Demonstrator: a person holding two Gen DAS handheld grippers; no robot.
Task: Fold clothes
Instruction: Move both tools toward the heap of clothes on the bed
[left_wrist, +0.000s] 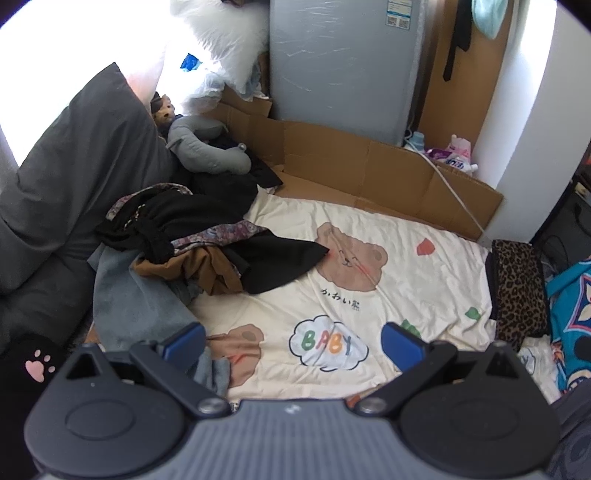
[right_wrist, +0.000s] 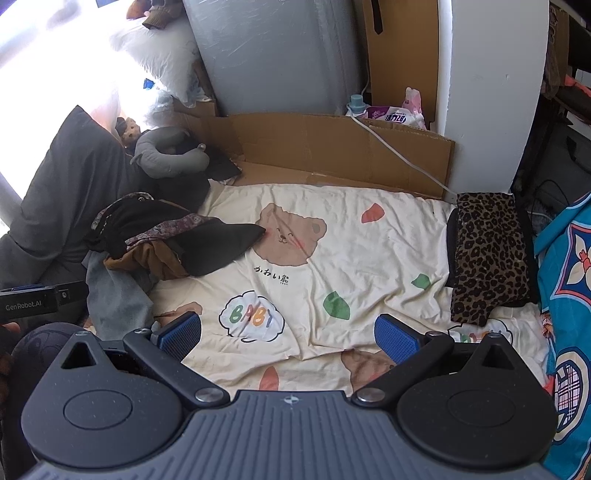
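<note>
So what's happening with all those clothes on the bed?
A person is about to fold clothes, holding a gripper in each hand. Both the left gripper and the right gripper hang open over the cream bear-print bedsheet, holding nothing. A messy heap of dark, brown and patterned clothes waits unfolded on the left side. A folded leopard-print garment already lies at the right edge of the sheet.

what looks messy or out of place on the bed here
The clothes pile lies jumbled at the sheet's left side: black, brown, patterned and grey pieces tangled, none folded. A leopard-print piece lies neatly folded at the right edge. Both claws, left and right, are open and empty.
</note>
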